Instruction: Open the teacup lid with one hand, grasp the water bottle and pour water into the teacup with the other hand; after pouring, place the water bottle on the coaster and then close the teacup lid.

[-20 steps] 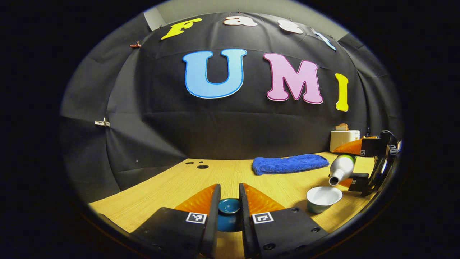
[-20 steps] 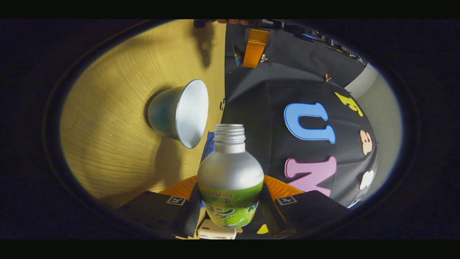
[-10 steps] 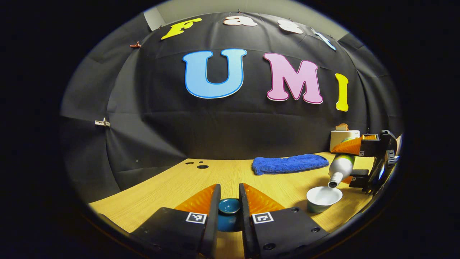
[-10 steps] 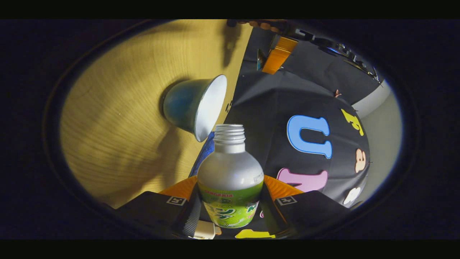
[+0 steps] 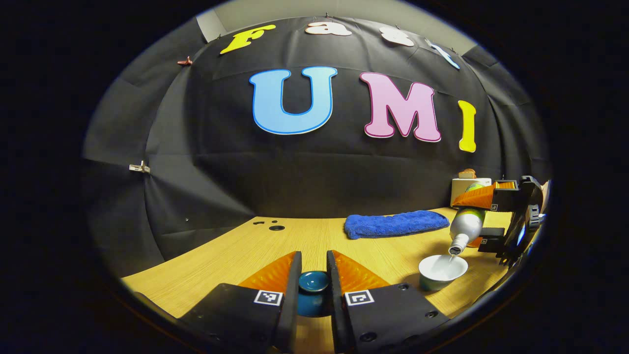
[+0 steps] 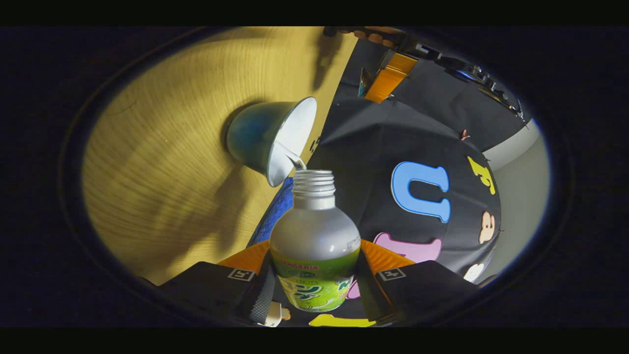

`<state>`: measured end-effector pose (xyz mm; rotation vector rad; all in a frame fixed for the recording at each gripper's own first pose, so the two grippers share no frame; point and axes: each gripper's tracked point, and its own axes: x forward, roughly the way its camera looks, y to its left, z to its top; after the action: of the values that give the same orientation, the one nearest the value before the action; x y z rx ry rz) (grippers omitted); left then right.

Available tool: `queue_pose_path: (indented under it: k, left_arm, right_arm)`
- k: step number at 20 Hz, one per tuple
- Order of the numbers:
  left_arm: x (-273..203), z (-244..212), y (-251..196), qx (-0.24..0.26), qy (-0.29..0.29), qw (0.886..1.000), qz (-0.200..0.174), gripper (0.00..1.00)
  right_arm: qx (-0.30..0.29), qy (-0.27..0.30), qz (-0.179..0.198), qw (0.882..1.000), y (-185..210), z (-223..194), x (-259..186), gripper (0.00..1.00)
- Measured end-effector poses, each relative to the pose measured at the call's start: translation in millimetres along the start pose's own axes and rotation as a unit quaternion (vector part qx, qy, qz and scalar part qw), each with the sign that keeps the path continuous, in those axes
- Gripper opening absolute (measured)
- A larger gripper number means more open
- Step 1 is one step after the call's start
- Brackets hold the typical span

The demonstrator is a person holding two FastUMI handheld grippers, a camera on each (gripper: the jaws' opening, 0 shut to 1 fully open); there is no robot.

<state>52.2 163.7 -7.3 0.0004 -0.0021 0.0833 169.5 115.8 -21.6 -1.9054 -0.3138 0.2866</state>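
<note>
Silver-shouldered, green-labelled water bottle is clamped in the right gripper, tilted, a thin stream running into the open white-lined blue teacup on the wooden desk. Left gripper grips the dark blue ceramic lid, held well left of the teacup.

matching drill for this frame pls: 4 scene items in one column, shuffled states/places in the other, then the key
Things:
1. water bottle
2. teacup
3. teacup lid
4. blue towel

States or places:
A. lies flat on the table near the back wall
B. stands open on the table, taking a stream of water
C. sits between the left gripper's fingers, off the cup
D. tilted with its mouth down toward the cup, held in the right gripper

Pairs: 1-D, 2-B, 3-C, 4-A
</note>
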Motion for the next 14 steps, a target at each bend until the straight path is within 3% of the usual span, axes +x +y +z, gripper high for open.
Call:
queue_pose_path:
  k: [14]
  left_arm:
    - [1,0,0,0.000,0.000,1.000,-0.002,0.32]
  right_arm:
    - [-0.055,0.002,-0.022,0.998,-23,-7,-5,0.75]
